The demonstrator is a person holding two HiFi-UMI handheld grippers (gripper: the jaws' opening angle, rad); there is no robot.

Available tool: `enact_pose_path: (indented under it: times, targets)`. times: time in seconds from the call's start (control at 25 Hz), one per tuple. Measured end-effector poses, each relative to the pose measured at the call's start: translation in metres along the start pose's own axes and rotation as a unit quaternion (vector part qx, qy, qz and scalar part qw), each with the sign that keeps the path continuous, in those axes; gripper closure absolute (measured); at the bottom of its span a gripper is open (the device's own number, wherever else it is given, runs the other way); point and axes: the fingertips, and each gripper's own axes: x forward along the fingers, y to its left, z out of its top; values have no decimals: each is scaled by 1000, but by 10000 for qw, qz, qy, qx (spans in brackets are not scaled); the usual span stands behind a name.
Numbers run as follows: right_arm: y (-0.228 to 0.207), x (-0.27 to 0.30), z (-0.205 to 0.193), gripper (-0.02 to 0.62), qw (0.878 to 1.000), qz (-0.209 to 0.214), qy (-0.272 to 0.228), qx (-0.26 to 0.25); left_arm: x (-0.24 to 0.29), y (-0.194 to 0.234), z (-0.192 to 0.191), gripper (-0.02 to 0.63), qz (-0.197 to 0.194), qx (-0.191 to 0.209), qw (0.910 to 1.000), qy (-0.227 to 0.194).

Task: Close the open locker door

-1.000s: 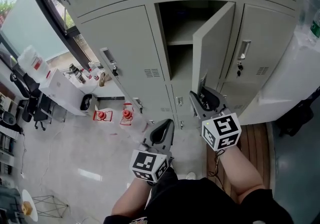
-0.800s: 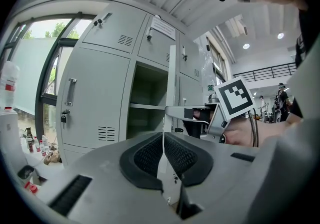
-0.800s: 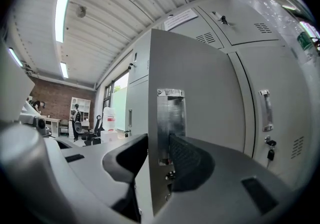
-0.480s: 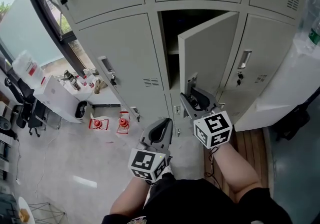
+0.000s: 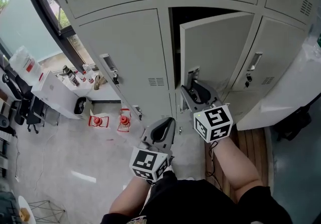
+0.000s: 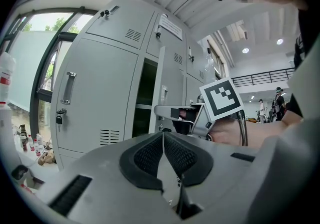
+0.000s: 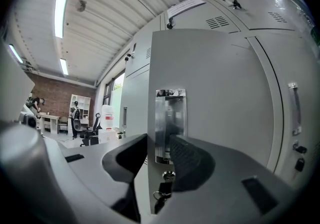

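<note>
In the head view the grey locker door (image 5: 220, 47) stands partly open, with a dark gap (image 5: 176, 42) at its left edge. My right gripper (image 5: 191, 87) straddles that free edge beside the recessed metal handle (image 7: 170, 118), one jaw behind the door and one on its face, shut on it. From the right gripper (image 7: 158, 144) view, a key (image 7: 165, 186) hangs in the lock below the handle. My left gripper (image 5: 167, 124) is held lower and to the left, shut and empty; its pads (image 6: 163, 135) meet.
Closed lockers (image 5: 125, 52) flank the open one on both sides and above. A window frame (image 5: 47, 15), a white box (image 5: 55, 90) with bottles and red items (image 5: 98, 119) on the floor lie to the left. A wooden step (image 5: 253, 140) and a white covered bulk (image 5: 291, 87) are at the right.
The door has swung from wide open to nearly shut, the dark opening narrowing to a slit. My right gripper moved left with the door edge. The left gripper stayed low.
</note>
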Motion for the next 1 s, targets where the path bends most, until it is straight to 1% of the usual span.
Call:
enact_pose_path:
  times: [0.28,0.36,0.72,0.76,0.84,1.0]
  targets:
    - [-6,29,1,400,9999,-155,16,22,1,25,0,584,4,89,9999,81]
    - [-7,37,2,419,9999,-162,18,20,4,33,1,583,-3,92,9999,102]
    - [-22,69,3,423,9996,-289,-11,-11,19,64,2,584,-40,60,9998,179]
    - [-25,72,3,425,9994,-335,-10,6,22,66,2,584,-52,49,9998,188]
    - [-34,76,2,451,9990,-427,-27,87,26,71,1,584,-76,42,9997,217]
    - [-46,81,2,451,9985,-486,-85,238,35,78,-4,584,-116,-17,9993,346]
